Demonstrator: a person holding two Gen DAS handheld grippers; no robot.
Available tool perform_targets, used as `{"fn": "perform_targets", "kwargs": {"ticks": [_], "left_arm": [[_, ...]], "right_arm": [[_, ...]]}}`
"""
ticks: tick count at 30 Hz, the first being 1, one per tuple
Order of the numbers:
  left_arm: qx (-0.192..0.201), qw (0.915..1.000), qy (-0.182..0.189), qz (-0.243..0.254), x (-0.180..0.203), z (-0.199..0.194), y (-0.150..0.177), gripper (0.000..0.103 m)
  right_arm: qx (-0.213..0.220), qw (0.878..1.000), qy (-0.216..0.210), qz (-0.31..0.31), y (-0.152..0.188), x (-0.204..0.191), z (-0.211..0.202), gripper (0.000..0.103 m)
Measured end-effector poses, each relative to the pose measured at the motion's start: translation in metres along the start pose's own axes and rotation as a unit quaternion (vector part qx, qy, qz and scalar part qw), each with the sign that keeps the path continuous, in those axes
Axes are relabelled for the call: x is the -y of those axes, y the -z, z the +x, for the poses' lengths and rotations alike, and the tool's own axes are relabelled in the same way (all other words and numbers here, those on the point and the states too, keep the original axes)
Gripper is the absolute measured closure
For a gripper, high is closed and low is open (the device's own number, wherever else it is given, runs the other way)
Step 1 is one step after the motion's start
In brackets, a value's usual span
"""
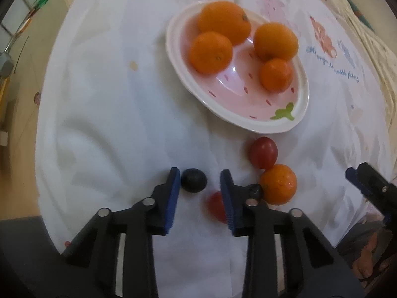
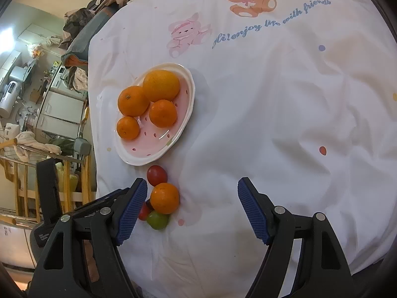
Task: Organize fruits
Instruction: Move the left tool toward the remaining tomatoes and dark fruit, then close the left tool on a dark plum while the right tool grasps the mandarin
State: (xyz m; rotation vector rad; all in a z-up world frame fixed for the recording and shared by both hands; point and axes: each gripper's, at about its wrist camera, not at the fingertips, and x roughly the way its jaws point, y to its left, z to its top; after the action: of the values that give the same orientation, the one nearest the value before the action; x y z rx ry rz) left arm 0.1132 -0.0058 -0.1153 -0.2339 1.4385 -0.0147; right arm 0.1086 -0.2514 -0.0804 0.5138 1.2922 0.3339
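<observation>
White cartoon-printed cloth (image 2: 273, 114) covers the table. Both the left tool (image 1: 200, 173) and right tool (image 2: 192, 186) are held wide open, empty; a dark round berry (image 1: 193, 180) lies between the left fingers. Four oranges (image 2: 161, 85) sit in the pink oval dish (image 2: 189, 104), a fifth orange (image 2: 164, 198) outside.

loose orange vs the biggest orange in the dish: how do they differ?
The loose orange lies on the cloth; the biggest orange sits in the pink dish. The loose one is smaller and touches a red tomato; the biggest touches only other oranges. Both are round.
</observation>
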Motion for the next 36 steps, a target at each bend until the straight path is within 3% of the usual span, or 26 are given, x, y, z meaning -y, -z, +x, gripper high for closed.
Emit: {"fn": "perform_targets", "kwargs": {"ticks": [3,5,7,14,21,33,36], "left_arm": [[-0.005,0.9996,-0.026,0.012,0.007,0.008,0.000,0.075],[-0.004,0.9990,-0.040,0.020,0.010,0.009,0.000,0.083],[-0.004,0.9986,-0.043,0.031,0.013,0.010,0.001,0.083],[0.031,0.9989,-0.025,0.025,0.011,-0.016,-0.001,0.083],[0.070,0.9975,-0.001,0.009,-0.009,-0.047,0.004,0.083],[0.085,0.9962,0.011,0.009,-0.012,-0.057,0.006,0.083],[0.079,0.9967,0.018,0.007,-0.013,-0.056,0.008,0.083]], "right_arm": [[0.004,1.000,0.003,0.002,-0.001,0.001,0.000,0.025],[0.003,1.000,0.001,0.005,-0.001,0.002,0.000,0.025],[0.002,1.000,0.001,0.003,-0.002,0.003,0.001,0.025],[-0.007,1.000,-0.011,-0.001,-0.001,-0.001,0.004,0.025],[-0.057,0.998,-0.041,-0.005,0.010,-0.010,0.026,0.026],[-0.105,0.993,-0.040,-0.031,0.021,-0.035,0.075,0.046],[-0.110,0.993,-0.033,-0.032,0.024,-0.036,0.080,0.058]]}}
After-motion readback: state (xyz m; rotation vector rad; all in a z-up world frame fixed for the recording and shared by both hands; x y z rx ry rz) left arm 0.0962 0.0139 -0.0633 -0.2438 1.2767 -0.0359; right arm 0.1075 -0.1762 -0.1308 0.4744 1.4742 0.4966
